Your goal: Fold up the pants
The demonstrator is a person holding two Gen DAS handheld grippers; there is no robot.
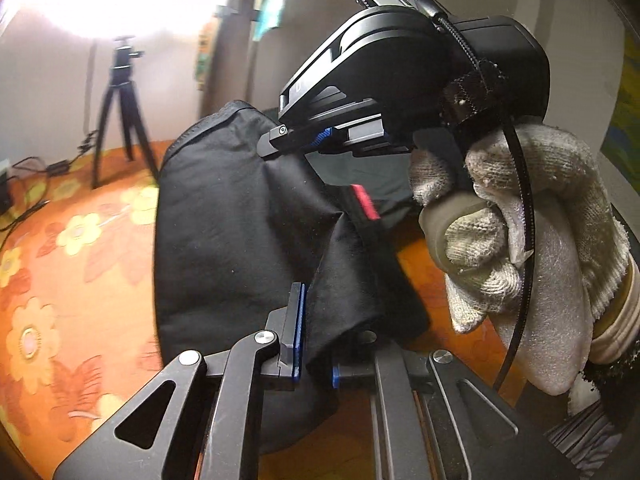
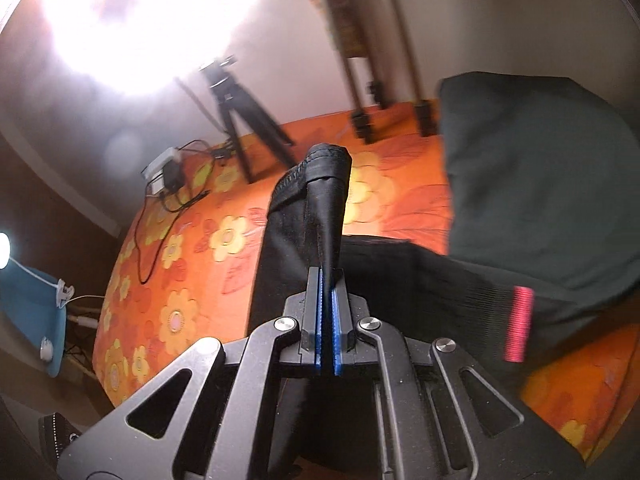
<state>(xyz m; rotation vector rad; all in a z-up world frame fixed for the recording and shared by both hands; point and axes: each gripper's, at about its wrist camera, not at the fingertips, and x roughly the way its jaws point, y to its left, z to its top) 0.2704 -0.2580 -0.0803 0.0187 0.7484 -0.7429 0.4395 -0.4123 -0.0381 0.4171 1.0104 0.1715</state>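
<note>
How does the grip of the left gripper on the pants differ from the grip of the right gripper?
The left gripper has its fingers somewhat apart around a thick bunch of the black pants; the right gripper has its fingers almost together on a thin edge that stands up. Both are shut on the pants, above the orange floral bedcover.

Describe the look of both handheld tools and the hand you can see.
Both tools, left and right, are black metal linkages with silver pivot screws and blue-padded fingers. The right tool's body is glossy black, with a black cable. The hand wears an off-white knit glove.

Home bedroom: floral bedsheet (image 2: 192, 280)
</note>
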